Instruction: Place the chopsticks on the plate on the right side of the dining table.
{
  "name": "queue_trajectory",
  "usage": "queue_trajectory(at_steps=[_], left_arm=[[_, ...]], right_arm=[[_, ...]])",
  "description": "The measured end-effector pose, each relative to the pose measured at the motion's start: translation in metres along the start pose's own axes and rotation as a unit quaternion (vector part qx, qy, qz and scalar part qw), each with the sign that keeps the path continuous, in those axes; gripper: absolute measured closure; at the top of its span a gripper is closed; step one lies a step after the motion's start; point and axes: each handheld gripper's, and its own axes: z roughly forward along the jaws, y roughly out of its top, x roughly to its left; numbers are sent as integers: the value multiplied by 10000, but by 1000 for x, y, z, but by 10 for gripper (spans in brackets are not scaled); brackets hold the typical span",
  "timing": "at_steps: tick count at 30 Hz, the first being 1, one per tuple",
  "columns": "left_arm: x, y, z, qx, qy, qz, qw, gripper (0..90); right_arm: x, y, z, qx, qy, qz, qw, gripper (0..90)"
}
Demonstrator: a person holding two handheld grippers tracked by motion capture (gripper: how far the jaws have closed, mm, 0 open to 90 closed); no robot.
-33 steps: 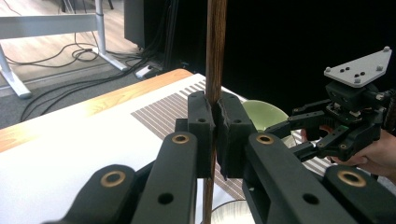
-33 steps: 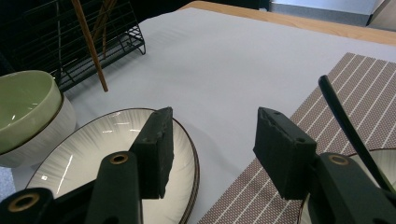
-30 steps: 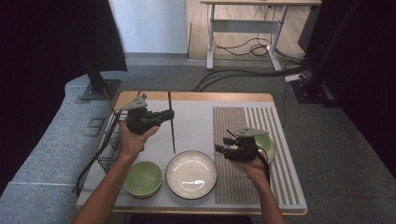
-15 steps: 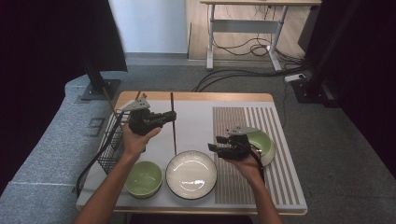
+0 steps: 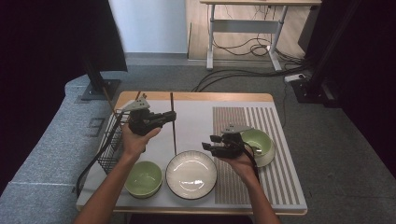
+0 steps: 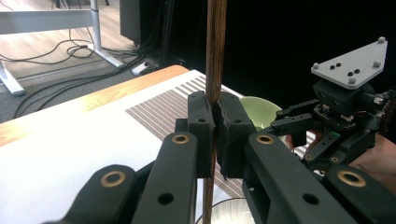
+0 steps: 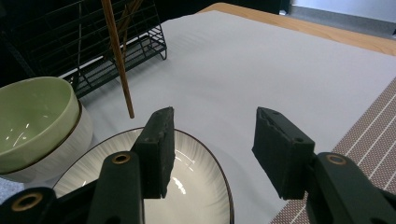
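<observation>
My left gripper [image 5: 169, 115] is held above the table's left half, its jaws shut on a thin dark wooden chopstick [image 5: 173, 140] that stands nearly upright. In the left gripper view the pads [image 6: 201, 121] pinch the chopstick [image 6: 215, 56] at mid-length. My right gripper [image 5: 208, 142] hovers just right of the white plate [image 5: 191, 173], jaws open and pointing left, with nothing between them. In the right gripper view the open gripper [image 7: 212, 140] hangs over the plate's [image 7: 187, 186] rim, and the chopstick [image 7: 119, 60] hangs farther off, its tip just above the plate's far edge.
A green bowl [image 5: 144, 177] sits left of the plate, and a second green bowl [image 5: 258, 142] rests on the striped mat [image 5: 275, 172] behind my right hand. A black wire rack [image 5: 114, 140] stands at the table's left edge.
My right gripper has moved left, away from the right-hand green bowl and toward the plate. The left gripper has kept still with the chopstick in it.
</observation>
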Motion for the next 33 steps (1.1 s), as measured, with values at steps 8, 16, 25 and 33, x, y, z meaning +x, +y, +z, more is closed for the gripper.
queue_trajectory(at_steps=[8, 16, 25, 33], left_arm=[[0, 0, 4, 41, -41, -28, 10000, 850], [-3, 1, 7, 78, -55, 15, 10000, 850], [-7, 1, 13, 126, -97, 45, 9999, 850], [-8, 1, 15, 151, -97, 58, 9998, 850]], right_arm=[[3, 4, 4, -25, 39, -40, 10000, 484], [4, 5, 8, -15, 58, -33, 10000, 484], [6, 7, 8, -17, 56, -87, 9999, 485], [6, 7, 7, -84, 69, -70, 9999, 485]])
